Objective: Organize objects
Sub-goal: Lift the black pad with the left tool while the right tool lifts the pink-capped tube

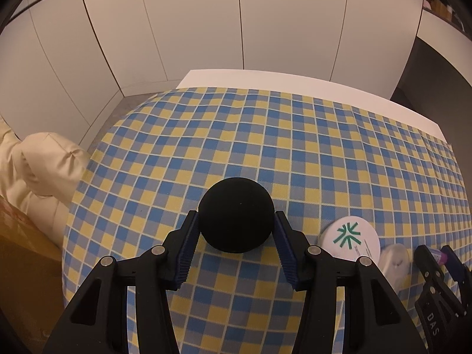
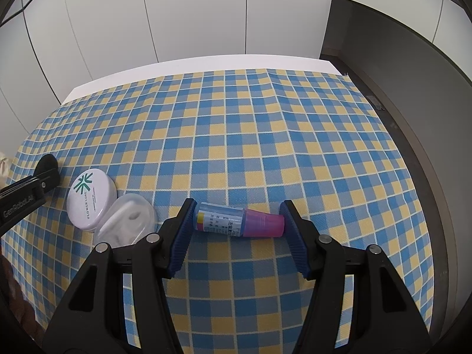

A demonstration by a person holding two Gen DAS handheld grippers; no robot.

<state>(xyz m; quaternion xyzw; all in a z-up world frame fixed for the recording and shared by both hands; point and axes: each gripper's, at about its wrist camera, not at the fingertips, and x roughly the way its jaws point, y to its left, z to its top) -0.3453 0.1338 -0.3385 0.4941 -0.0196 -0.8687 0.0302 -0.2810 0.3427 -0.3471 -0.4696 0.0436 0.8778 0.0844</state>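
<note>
between the right gripper's [image 2: 237, 216] blue pads the small pink-capped bottle [image 2: 239, 219] lies crosswise, clenched end to end; left gripper [image 1: 236, 224] clasps the black foam ball [image 1: 236, 214]

White round lid [image 2: 91, 200] reads "FLOWER LURE".

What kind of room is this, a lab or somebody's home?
Most likely a home, perhaps a dining or living area. A checked tablecloth covers the table, plain white cabinet doors line the wall behind it, and a cream cushion sits beside the table. Small toiletries, such as an open white case, lie on the cloth.
</note>
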